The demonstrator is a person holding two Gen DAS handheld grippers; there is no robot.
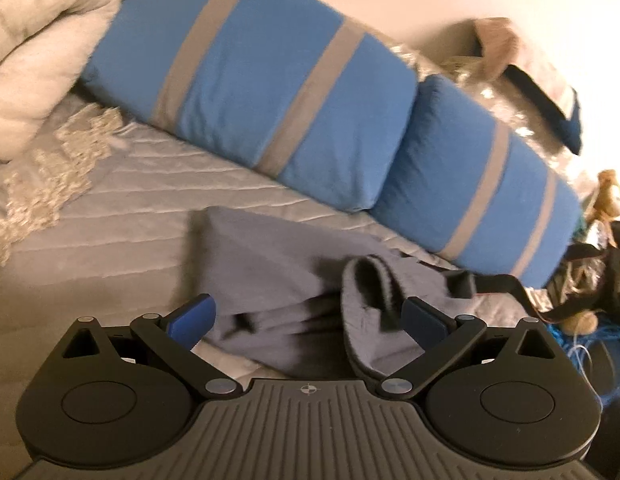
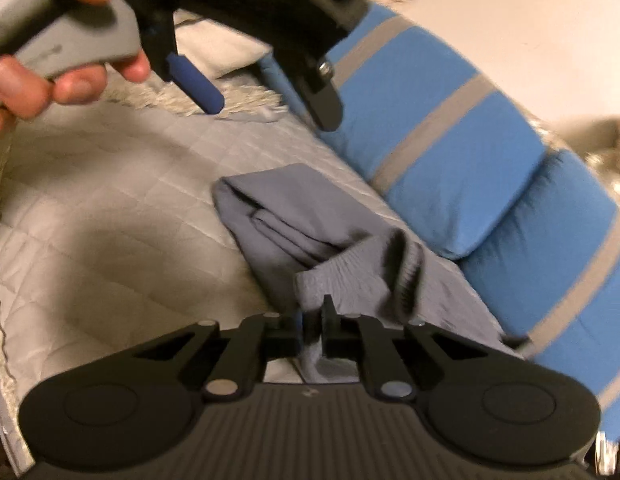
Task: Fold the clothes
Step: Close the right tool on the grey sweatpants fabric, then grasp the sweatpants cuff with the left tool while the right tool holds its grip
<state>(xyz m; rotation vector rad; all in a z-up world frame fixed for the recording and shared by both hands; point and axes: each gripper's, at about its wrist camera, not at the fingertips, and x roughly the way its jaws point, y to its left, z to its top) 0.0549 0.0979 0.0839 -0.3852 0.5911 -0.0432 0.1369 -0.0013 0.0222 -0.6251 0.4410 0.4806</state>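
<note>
A grey garment (image 1: 278, 264) with a ribbed elastic waistband (image 1: 370, 280) lies partly folded on the pale quilted bed. My left gripper (image 1: 308, 316) hangs open just above its near edge, with nothing between the blue pads. In the right wrist view the same grey garment (image 2: 278, 224) stretches away from me, and my right gripper (image 2: 312, 322) is shut on the waistband (image 2: 350, 276) near its edge, lifting it slightly. The left gripper (image 2: 270, 96) shows at the top of that view, open, held by a person's hand (image 2: 50, 76).
Two blue pillows with grey stripes (image 1: 250, 80) (image 1: 482, 196) line the far side of the bed (image 1: 110, 216), close behind the garment. A white duvet (image 1: 34, 56) and a lace throw (image 1: 58, 168) lie at the left. Dark clutter and blue cord (image 1: 582, 320) sit off the bed's right.
</note>
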